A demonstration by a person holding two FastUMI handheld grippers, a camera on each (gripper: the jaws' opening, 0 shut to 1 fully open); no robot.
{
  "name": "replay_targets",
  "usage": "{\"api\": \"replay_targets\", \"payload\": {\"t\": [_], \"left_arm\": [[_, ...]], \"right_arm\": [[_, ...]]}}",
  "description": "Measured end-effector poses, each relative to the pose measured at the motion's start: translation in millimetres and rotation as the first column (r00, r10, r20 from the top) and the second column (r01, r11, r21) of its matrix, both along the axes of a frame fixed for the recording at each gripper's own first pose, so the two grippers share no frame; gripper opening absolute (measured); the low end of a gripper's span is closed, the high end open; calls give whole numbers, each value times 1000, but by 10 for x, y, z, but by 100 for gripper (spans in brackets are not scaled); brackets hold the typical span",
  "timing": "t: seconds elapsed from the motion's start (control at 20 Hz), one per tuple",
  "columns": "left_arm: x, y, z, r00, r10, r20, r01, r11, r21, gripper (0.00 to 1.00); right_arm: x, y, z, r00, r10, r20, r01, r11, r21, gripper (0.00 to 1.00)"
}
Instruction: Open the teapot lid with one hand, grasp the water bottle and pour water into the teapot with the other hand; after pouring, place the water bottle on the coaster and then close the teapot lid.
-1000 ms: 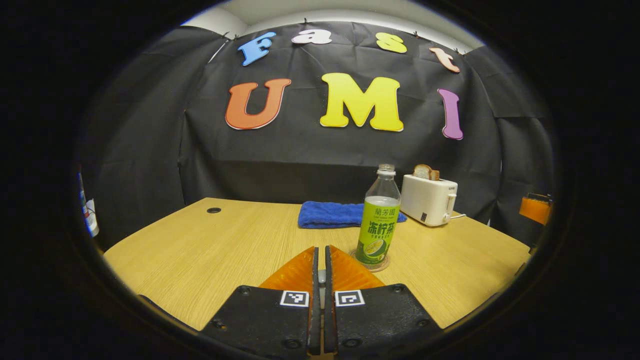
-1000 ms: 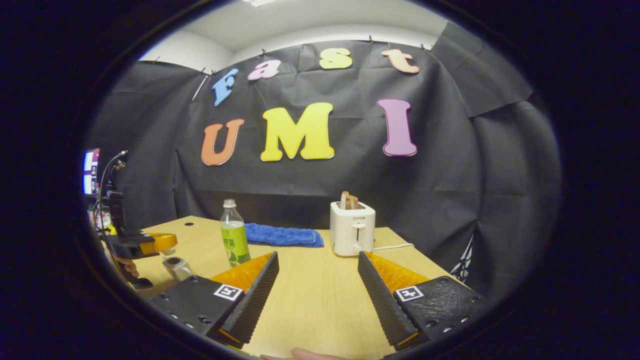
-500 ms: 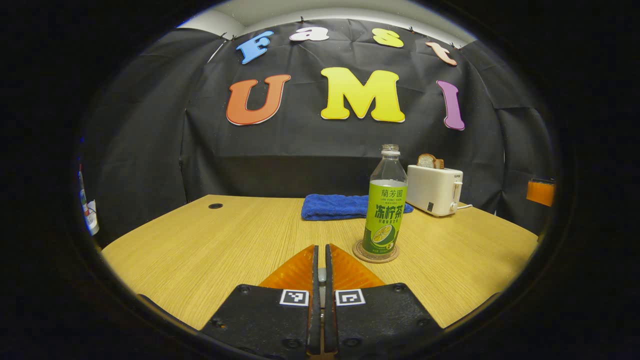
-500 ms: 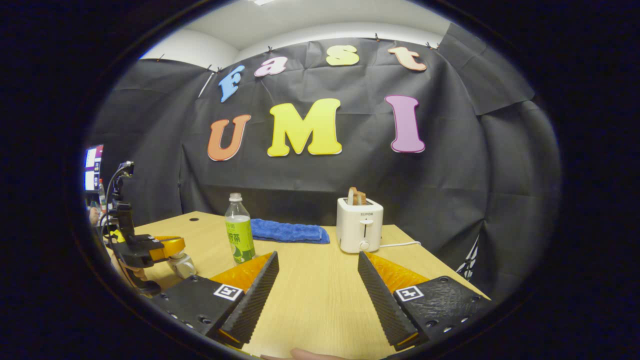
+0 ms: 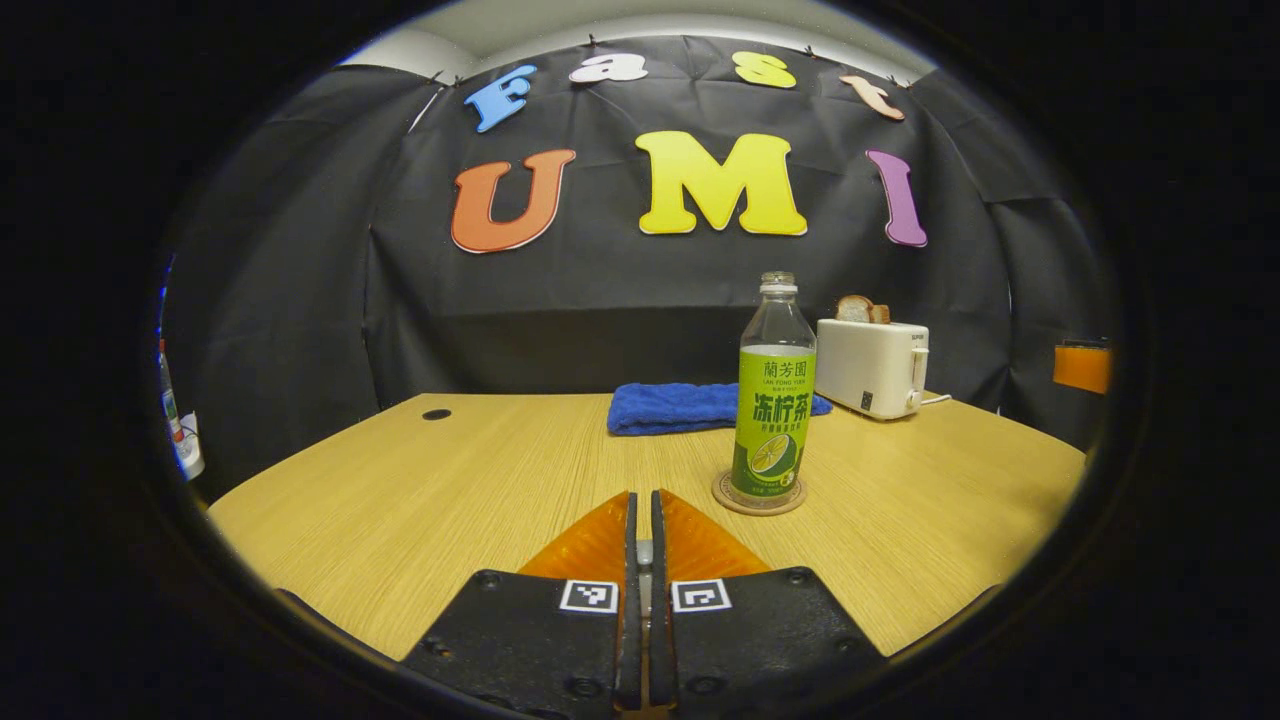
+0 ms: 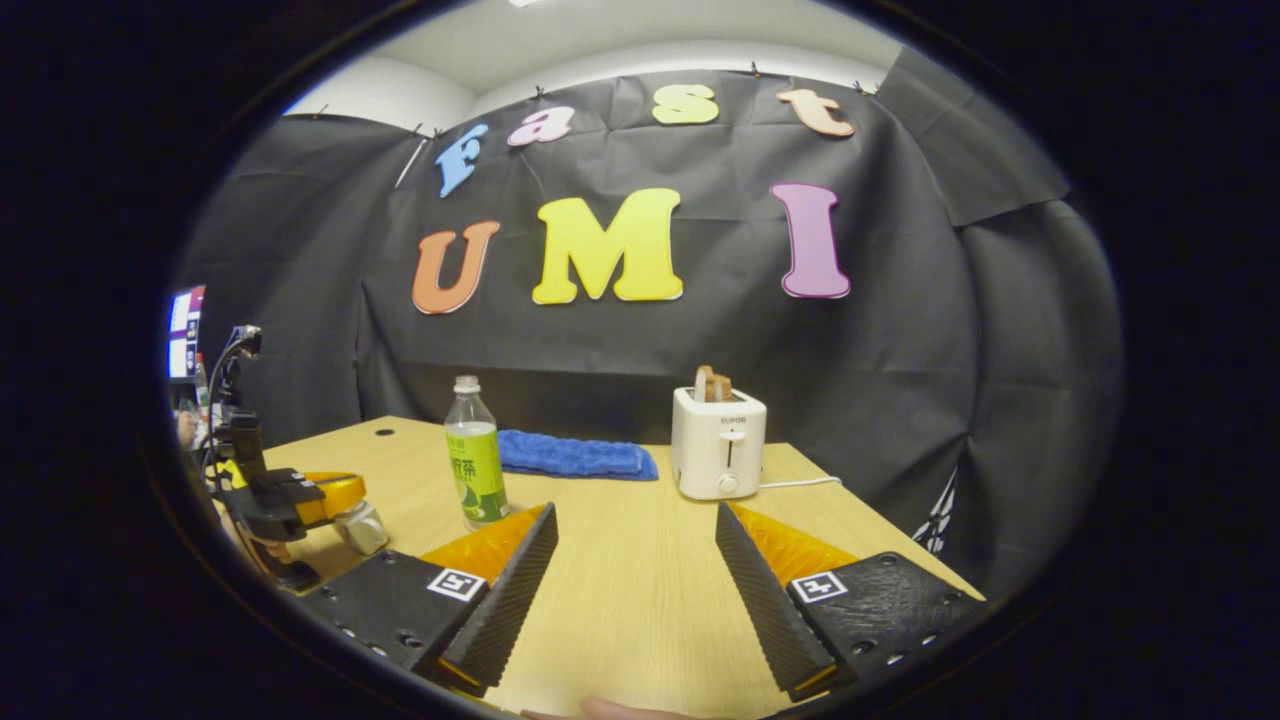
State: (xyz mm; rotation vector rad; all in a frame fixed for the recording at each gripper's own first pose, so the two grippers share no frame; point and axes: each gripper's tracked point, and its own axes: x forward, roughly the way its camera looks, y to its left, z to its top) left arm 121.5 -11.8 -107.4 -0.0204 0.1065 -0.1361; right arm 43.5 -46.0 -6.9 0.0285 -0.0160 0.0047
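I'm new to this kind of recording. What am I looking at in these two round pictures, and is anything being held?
There is no robot here: a person carries a hand-held gripper in each hand, and each one has a fisheye camera looking forward along its two fingers.

In the left gripper view, the left gripper shows at the bottom, fingers closed together. In the right gripper view, the right gripper has its fingers spread wide with nothing between them.

On the wooden table stands a bottle, upright on a round coaster. Behind it lie a blue towel and a white toaster with bread in its slots.

At the left edge of the right gripper view you see the left gripper again, from the side, over a small silvery thing, probably the teapot. Whether it grips the lid cannot be told.
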Motion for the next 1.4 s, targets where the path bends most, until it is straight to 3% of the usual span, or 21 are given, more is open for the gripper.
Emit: {"api": "replay_targets", "payload": {"t": [0.35, 0.55, 0.7, 0.85, 1.15, 1.2, 1.3, 1.4], "left_arm": [[-25, 12, 26, 1000, 23, 4, -23, 999, 25, 9], [-60, 66, 185, 999, 37, 11, -37, 999, -3, 20], [-118, 90, 357, 999, 42, 4, -42, 997, -62, 37], [-227, 105, 550, 999, 41, 1, -40, 995, -91, 48], [-589, 13, 783, 1000, 1, -11, -2, 1000, -21, 73], [-645, 24, 822, 1000, 17, -3, -17, 1000, -9, 86], [-775, 33, 871, 999, 37, 17, -37, 999, 5, 100], [-891, -20, 909, 999, 30, 23, -30, 1000, 7, 100]], "right_arm": [[-12, 42, -16, 1000, 5, -7, -5, 1000, -14, 95], [-53, 92, 6, 1000, 16, -8, -17, 1000, -16, 97], [-128, 129, 79, 1000, 17, 14, -17, 999, -41, 95], [-187, 165, 151, 999, 17, 34, -15, 999, -50, 96], [-363, 440, 242, 997, 55, 46, -52, 996, -66, 97], [-384, 462, 252, 997, 50, 53, -46, 996, -70, 97], [-428, 584, 222, 997, 61, 44, -57, 994, -88, 95], [-468, 661, 218, 997, 70, 36, -66, 994, -89, 95]]}}
